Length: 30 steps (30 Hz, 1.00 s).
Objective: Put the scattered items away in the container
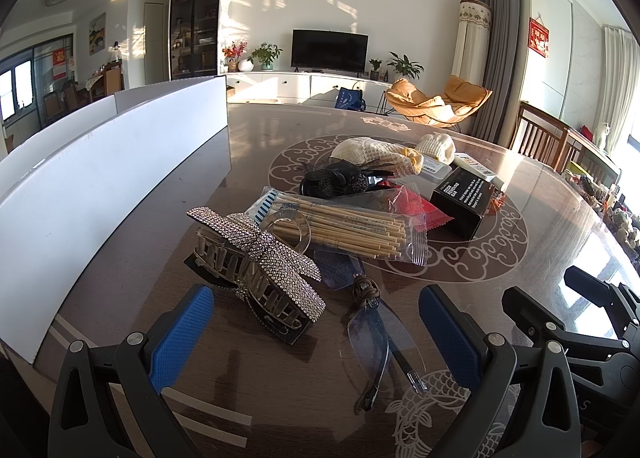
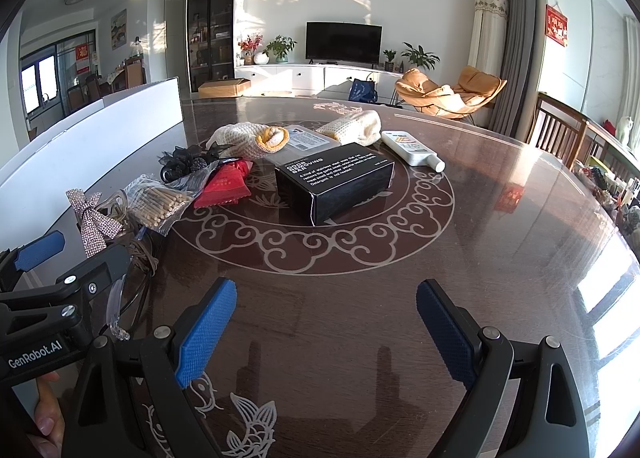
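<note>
A white container [image 1: 120, 186] stands along the table's left side, also seen as the white container [image 2: 80, 146]. My left gripper [image 1: 316, 338] is open, low over the table, with a rhinestone hair clip [image 1: 260, 270] and clear glasses [image 1: 376, 338] lying between its blue pads. Behind them lie a bag of wooden sticks [image 1: 344, 230], a black hair flower [image 1: 336, 178], a red packet [image 1: 416, 206] and a black box [image 1: 466, 198]. My right gripper [image 2: 324, 330] is open over bare table, well short of the black box [image 2: 336, 182]. The white tube [image 2: 412, 148] lies beyond it.
Knitted cream pouches [image 2: 252, 140] and a clear plastic case [image 2: 304, 142] lie at the back of the pile. The round dark table [image 2: 480, 238] has a patterned centre. Wooden chairs [image 2: 560, 126] stand at the right. The left gripper's body [image 2: 60, 298] sits close to my right one.
</note>
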Available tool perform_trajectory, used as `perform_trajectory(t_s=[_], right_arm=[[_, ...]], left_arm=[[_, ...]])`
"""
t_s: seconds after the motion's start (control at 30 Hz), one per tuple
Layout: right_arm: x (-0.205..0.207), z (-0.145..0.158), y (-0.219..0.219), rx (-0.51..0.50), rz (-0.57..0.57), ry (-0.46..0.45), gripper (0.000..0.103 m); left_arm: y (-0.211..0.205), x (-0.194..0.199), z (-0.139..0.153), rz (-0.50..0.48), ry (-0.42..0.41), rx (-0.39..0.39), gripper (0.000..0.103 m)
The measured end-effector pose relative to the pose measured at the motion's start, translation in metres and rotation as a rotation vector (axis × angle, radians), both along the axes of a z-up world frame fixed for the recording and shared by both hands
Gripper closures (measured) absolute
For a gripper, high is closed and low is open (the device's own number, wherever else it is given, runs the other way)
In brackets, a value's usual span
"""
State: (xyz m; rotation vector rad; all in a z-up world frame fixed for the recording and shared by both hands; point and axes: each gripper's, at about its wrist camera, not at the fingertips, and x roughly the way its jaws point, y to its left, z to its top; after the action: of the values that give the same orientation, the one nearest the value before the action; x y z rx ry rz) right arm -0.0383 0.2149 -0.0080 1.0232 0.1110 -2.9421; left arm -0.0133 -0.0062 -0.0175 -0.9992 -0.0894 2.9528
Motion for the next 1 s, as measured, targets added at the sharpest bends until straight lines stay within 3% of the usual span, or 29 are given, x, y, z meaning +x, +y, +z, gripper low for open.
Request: perform_trajectory(t_s=[0.73, 0.87, 1.0], right_arm=[[0.001, 0.002, 0.006, -0.042, 0.009, 0.001, 0.011], [0.001, 0.004, 0.007, -0.056, 0.024, 0.000, 0.011], [0.001, 0.004, 0.007, -0.067, 0.043, -0.003, 0.011]], left_arm=[[0.001, 0.001, 0.001, -0.020, 0.001, 0.001, 0.000], [-0.005, 0.001, -0.004, -0.060, -0.083, 0.018, 0.000], [-0.022, 0.000, -0.008, -0.084, -0.188, 0.085, 0.000]])
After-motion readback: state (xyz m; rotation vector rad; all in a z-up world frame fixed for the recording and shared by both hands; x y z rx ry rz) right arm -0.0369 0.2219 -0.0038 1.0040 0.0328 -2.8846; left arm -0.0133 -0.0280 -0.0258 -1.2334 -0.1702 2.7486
